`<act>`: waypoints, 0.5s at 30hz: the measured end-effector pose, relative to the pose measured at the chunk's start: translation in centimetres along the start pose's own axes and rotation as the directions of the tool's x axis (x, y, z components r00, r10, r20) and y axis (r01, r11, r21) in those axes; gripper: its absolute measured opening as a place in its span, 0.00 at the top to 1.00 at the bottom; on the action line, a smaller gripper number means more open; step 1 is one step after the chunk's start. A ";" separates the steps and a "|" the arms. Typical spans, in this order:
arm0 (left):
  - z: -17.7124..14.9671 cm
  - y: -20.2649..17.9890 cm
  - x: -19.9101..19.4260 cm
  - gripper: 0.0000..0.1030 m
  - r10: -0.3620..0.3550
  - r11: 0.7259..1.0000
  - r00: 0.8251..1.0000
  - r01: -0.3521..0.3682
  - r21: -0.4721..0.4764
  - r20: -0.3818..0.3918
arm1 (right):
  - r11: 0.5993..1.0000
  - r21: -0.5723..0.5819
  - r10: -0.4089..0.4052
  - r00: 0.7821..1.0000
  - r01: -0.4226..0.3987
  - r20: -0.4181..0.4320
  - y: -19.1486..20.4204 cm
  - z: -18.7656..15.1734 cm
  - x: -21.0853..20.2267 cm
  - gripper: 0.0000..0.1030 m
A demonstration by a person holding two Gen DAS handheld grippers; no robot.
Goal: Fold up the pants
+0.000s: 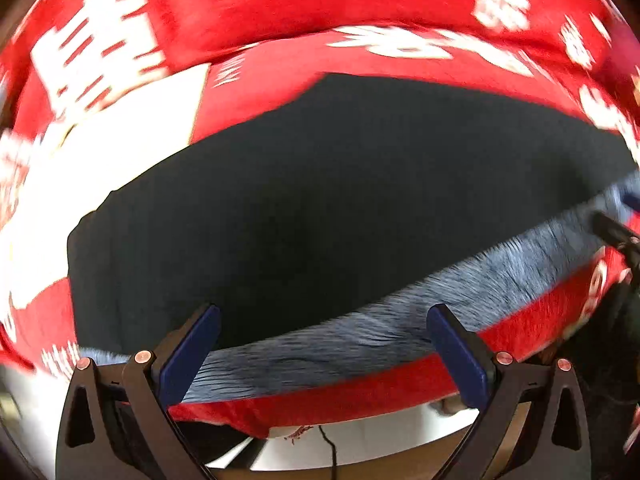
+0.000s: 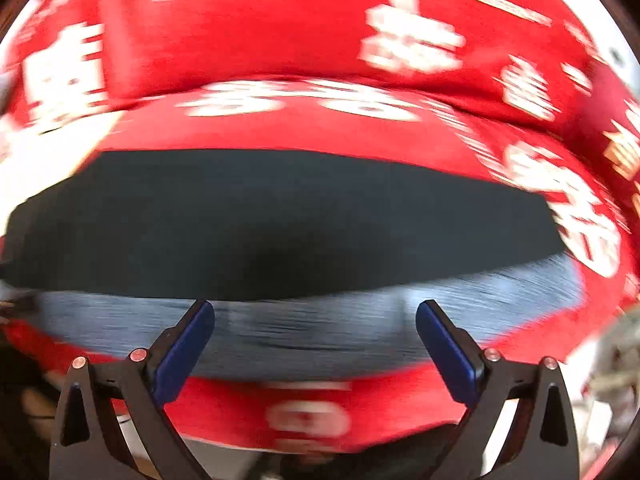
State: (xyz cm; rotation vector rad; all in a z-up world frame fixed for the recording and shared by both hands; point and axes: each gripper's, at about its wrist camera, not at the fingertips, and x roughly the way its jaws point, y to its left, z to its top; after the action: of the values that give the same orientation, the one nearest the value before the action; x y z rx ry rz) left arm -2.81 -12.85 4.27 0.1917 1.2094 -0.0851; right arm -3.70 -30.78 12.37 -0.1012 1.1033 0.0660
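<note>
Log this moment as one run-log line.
left claw: open, empty | right claw: open, empty | dark pants: flat on red cloth

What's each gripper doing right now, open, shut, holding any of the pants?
Left gripper: open, nothing held, above the dark pants.
Right gripper: open wide, nothing between the fingers, over the pants' fuzzy grey edge.

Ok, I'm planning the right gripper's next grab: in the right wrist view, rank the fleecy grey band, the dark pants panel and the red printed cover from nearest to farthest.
1. Grey band: right at the tips of the open right gripper, across the lower middle.
2. Dark panel: just beyond the band, centre.
3. Red cover: beyond the panel, top, though it also wraps underneath.
</note>
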 end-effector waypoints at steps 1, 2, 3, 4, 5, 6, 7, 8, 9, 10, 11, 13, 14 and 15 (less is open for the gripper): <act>0.0 0.0 0.5 0.00 0.016 1.000 1.000 -0.016 0.003 -0.018 | 0.998 -0.060 0.016 1.000 -0.017 -0.003 2.5 0.0 0.5 0.01; 0.0 0.4 1.1 0.00 0.024 1.000 0.999 -0.025 -0.017 -0.045 | 0.995 -0.096 0.010 1.000 -0.010 -0.004 4.1 0.1 1.0 0.01; 0.0 1.1 1.5 0.00 0.019 0.999 0.998 -0.022 -0.048 -0.068 | 0.993 -0.114 0.010 1.000 -0.011 -0.006 5.2 0.1 1.6 0.01; 0.2 2.0 2.0 0.00 0.016 0.996 0.996 -0.024 -0.090 -0.088 | 0.993 -0.120 0.023 1.000 -0.025 -0.015 6.0 0.1 2.3 0.01; 0.1 3.0 2.2 0.00 0.009 0.992 0.995 -0.021 -0.124 -0.096 | 0.992 -0.123 0.033 0.999 -0.037 -0.036 6.5 -0.1 3.1 0.01; 0.0 3.6 2.0 0.00 0.003 0.990 0.996 -0.016 -0.138 -0.090 | 0.991 -0.136 0.010 0.999 -0.016 -0.043 6.9 -0.2 3.6 0.01; -0.2 3.9 1.8 0.00 0.025 0.989 0.996 -0.038 -0.140 -0.089 | 0.989 -0.147 0.007 1.000 -0.011 -0.029 7.0 -0.3 3.5 0.01; -0.5 4.5 1.8 0.00 0.039 0.987 0.994 -0.054 -0.148 -0.099 | 0.989 -0.146 0.003 1.000 -0.007 -0.026 6.8 -0.2 3.6 0.01; -1.1 5.3 1.9 0.00 0.032 0.984 0.993 -0.051 -0.169 -0.112 | 0.991 -0.137 -0.008 1.000 0.005 -0.028 6.1 -0.1 3.5 0.01; -1.5 6.1 2.0 0.00 0.027 0.980 0.992 -0.051 -0.193 -0.124 | 0.992 -0.120 -0.030 0.999 0.027 -0.027 4.7 -0.1 3.2 0.01; -2.0 7.0 2.2 0.00 0.021 0.975 0.991 -0.050 -0.217 -0.136 | 0.994 -0.099 -0.053 0.998 0.050 -0.028 3.2 0.0 3.2 0.01; -3.5 9.3 2.6 0.00 0.005 0.957 0.987 -0.052 -0.284 -0.163 | 0.994 -0.048 -0.095 0.995 0.093 -0.038 0.2 -0.7 2.4 0.01; -4.3 10.4 2.6 0.00 0.003 0.947 0.985 -0.059 -0.315 -0.174 | 0.993 -0.006 -0.119 0.991 0.119 -0.053 -2.1 -0.9 2.3 0.01; -5.0 11.5 2.7 0.00 0.001 0.935 0.982 -0.068 -0.347 -0.189 | 0.991 0.027 -0.129 0.990 0.131 -0.065 -3.7 -1.0 2.2 0.01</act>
State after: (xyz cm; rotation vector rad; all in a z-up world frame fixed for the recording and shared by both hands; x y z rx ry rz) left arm -4.51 -0.49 1.24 -0.0971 1.3858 0.1853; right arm -3.22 -34.54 10.13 -0.1479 1.1579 -0.0717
